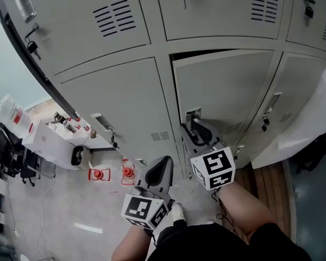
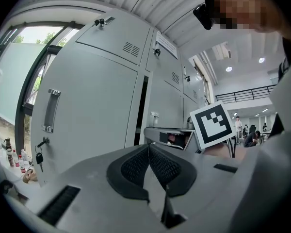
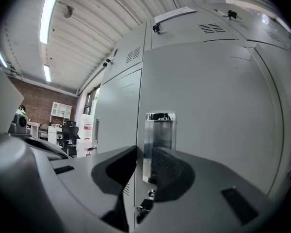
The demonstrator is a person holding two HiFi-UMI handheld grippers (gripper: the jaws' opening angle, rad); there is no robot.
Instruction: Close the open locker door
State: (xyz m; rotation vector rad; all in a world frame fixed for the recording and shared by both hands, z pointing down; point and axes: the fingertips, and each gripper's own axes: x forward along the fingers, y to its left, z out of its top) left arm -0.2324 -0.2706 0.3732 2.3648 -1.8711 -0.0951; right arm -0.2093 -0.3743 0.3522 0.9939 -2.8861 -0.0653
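Two grippers are in use, both pointed level at a bank of grey lockers (image 1: 87, 15).

The locker door (image 1: 223, 91) is just right of centre in the head view. It is slightly ajar, with a dark gap (image 1: 223, 52) running along its top edge.

The right gripper (image 1: 195, 126) is at this door, its tips just below the handle (image 1: 193, 115). Only the right gripper view shows its jaws. They are narrowly apart, and the chrome handle and the door's left edge show in the opening beyond the pads. Contact with the handle cannot be confirmed.

The left gripper (image 1: 162, 165) is held nearer and to the left, apart from the lockers. Its own view shows the pads closed together with nothing between them.

That view alone shows:
- the door's opening as an upright dark slit;
- the right gripper's marker cube (image 2: 212, 125);
- a key (image 2: 39, 158) hanging from the neighbouring door (image 2: 87, 110) to the left.
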